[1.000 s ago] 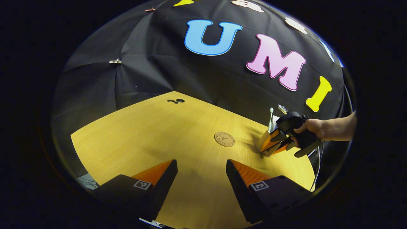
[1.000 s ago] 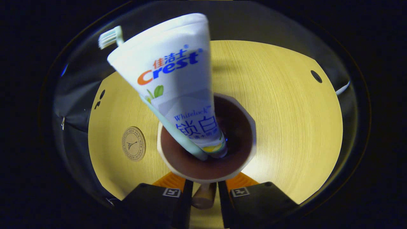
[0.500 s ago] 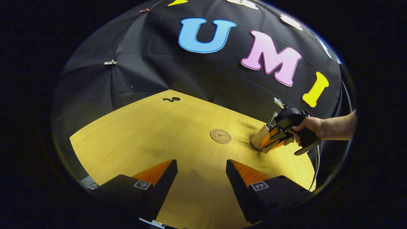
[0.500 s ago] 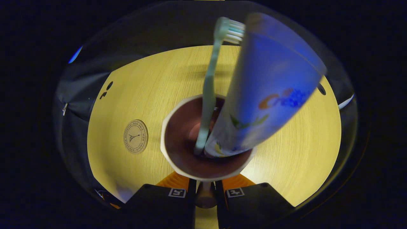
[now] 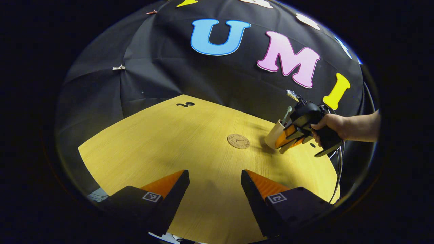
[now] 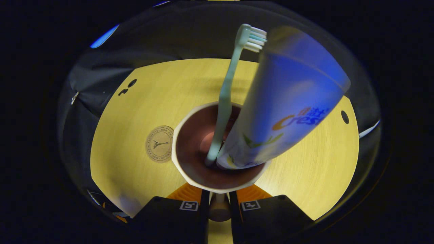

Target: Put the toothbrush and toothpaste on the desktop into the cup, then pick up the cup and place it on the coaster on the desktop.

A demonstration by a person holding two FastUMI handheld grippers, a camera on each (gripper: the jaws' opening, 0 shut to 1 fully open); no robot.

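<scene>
The right gripper (image 6: 219, 206) clamps the cup (image 6: 190, 118) by its handle, brush (image 6: 225, 101) and paste (image 6: 284, 101) standing inside, coaster (image 6: 159, 144) just left of it. The left gripper (image 5: 214, 189) gapes wide over the table (image 5: 162, 142).

- Overhead light, booth dim overall; yellow wood desktop (image 5: 190, 142) is the brightest surface, evenly lit in the left gripper view
- Soft shadow under the cup (image 5: 273, 135) reaching toward the coaster (image 5: 238, 141); faint shadows ahead of the left gripper (image 5: 214, 179)
- Right gripper view: toothpaste tube (image 6: 288, 101) close to the lens, soft and blurred, blue cast on its upper side, print smeared
- Toothbrush (image 6: 227, 98) sharper, bristles legible
- Cup interior dark brown, low detail
- Strong fisheye bending at the edges, desktop rim curves; periphery falls into shade
- No hard glare
</scene>
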